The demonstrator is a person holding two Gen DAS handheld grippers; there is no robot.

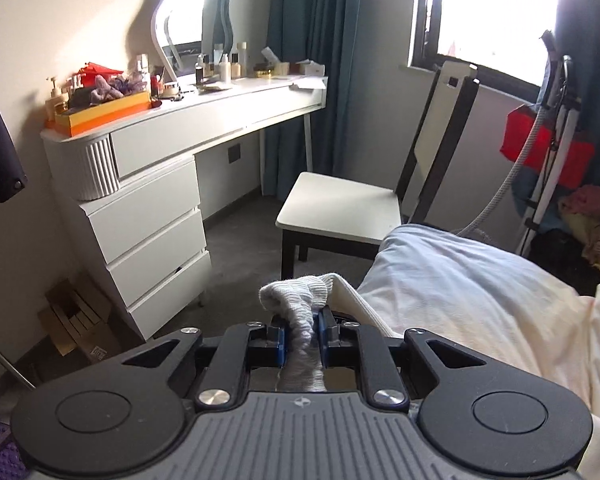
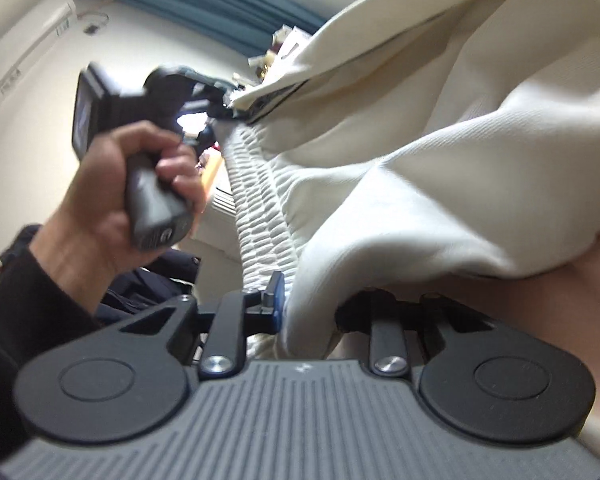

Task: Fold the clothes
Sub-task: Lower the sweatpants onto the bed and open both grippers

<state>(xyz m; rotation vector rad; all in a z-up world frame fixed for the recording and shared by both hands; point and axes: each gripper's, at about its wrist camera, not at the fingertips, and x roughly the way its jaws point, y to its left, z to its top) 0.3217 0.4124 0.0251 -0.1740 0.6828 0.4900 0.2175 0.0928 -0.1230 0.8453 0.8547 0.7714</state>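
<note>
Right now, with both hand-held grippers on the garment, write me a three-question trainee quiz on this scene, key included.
1. True or false: the left hand-held gripper is shut on the ribbed band of the cream garment.
2. Which piece of furniture stands between the white dresser and the bed? A) a stool with a red cushion B) a white chair with dark legs C) a laundry basket
3. Fill in: in the right wrist view, the right hand-held gripper is shut on the garment's ____ fabric, not its ribbed part.

Key: 1 true; 2 B, the white chair; 3 smooth.
</note>
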